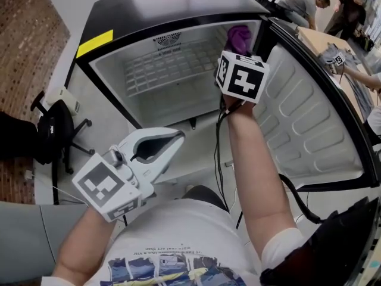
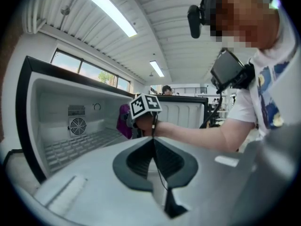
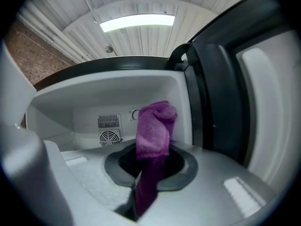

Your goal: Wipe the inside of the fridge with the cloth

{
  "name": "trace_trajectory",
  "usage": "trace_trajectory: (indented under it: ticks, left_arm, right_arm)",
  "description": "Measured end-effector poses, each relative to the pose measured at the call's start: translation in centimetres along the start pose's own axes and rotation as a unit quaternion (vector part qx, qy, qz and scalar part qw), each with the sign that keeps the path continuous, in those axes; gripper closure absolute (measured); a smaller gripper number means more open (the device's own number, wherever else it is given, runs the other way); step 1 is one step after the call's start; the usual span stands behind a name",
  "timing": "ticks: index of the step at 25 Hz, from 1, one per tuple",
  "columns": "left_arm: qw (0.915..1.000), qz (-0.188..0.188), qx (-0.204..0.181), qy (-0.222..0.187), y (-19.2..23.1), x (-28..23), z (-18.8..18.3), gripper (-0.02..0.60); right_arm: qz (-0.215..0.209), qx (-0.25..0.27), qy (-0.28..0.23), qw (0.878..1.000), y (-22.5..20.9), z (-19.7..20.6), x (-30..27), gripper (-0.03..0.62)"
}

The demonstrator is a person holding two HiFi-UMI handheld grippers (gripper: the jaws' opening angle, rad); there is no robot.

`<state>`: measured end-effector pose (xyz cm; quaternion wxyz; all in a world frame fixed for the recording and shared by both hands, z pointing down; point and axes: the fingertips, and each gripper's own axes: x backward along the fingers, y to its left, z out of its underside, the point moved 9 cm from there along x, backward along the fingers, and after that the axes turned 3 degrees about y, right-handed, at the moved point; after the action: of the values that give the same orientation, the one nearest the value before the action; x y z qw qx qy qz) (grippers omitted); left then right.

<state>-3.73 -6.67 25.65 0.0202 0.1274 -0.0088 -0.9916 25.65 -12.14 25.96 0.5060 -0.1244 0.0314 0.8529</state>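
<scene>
The small fridge (image 1: 119, 94) stands open with a white inside, a wire shelf (image 1: 166, 67) and a fan vent (image 3: 109, 138) on its back wall. Its door (image 1: 309, 118) swings out to the right. My right gripper (image 1: 237, 51) reaches into the upper right corner of the compartment, shut on a purple cloth (image 1: 239, 37). In the right gripper view the cloth (image 3: 155, 131) sticks up from between the jaws of the right gripper (image 3: 150, 161), close to the right inner wall. My left gripper (image 1: 177, 137) hangs outside the fridge, low and in front, shut and empty; its jaws (image 2: 153, 142) meet.
A black office chair (image 1: 56, 130) stands left of the fridge on the brick-patterned floor. At the back right, people stand by a table (image 1: 333, 46). A black cable (image 1: 218, 148) runs down from my right gripper along the arm.
</scene>
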Motion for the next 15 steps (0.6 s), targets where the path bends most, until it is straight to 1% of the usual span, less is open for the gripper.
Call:
trace_trajectory:
  ticks: [6,11,15]
  left_arm:
    - [1.0,-0.009,0.002,0.002,0.6,-0.1,-0.1,0.575]
    - [0.9999,-0.012,-0.001,0.002,0.6,-0.3,0.2,0.575]
    - [0.9999,-0.013,0.007,0.005,1.5,-0.8,-0.5,0.575]
  right_arm:
    - [0.006,0.014,-0.002,1.0,0.5,-0.7,-2.6,0.539]
    - [-0.004,0.022,-0.01,1.0,0.7,-0.8,-3.7,0.539]
    - [-0.004,0.038,0.0,0.999,1.1,-1.3,-5.2,0.539]
